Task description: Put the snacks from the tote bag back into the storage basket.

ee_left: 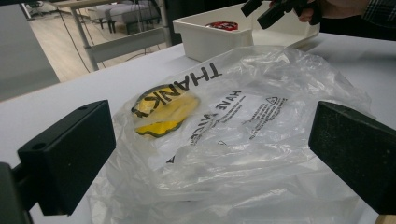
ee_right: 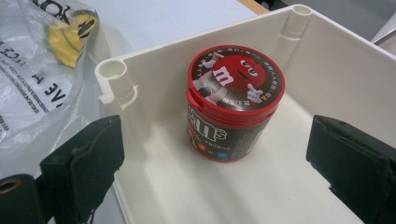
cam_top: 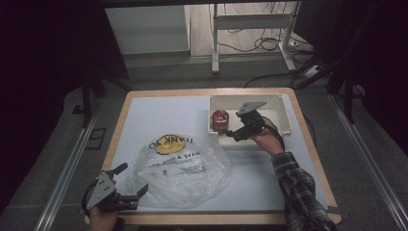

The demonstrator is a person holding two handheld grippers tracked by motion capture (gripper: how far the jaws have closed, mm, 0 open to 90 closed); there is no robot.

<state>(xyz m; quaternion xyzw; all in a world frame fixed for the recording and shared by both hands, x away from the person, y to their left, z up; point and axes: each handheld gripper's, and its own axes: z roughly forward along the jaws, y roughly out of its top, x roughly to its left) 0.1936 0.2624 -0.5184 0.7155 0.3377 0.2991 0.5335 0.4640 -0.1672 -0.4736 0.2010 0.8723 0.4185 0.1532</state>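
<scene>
Right gripper view showed the right tongs (ee_right: 210, 177) spread before the candy tub (ee_right: 233, 105) at twelve o'clock — best straddled squarely; left tongs (ee_left: 210, 158) spread at the bag (ee_left: 233, 135).

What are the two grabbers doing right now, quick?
Left hand-held gripper: open, holding nothing, at the plastic bag's edge.
Right hand-held gripper: open, holding nothing, over the white bin, facing the candy tub.

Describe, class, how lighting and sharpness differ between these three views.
High view: dim, dark surroundings, the white table lit. Left gripper view: the plastic bag shows soft glare, the near jaws blurred. Right gripper view: the candy tub is sharp in the evenly lit bin.
</scene>
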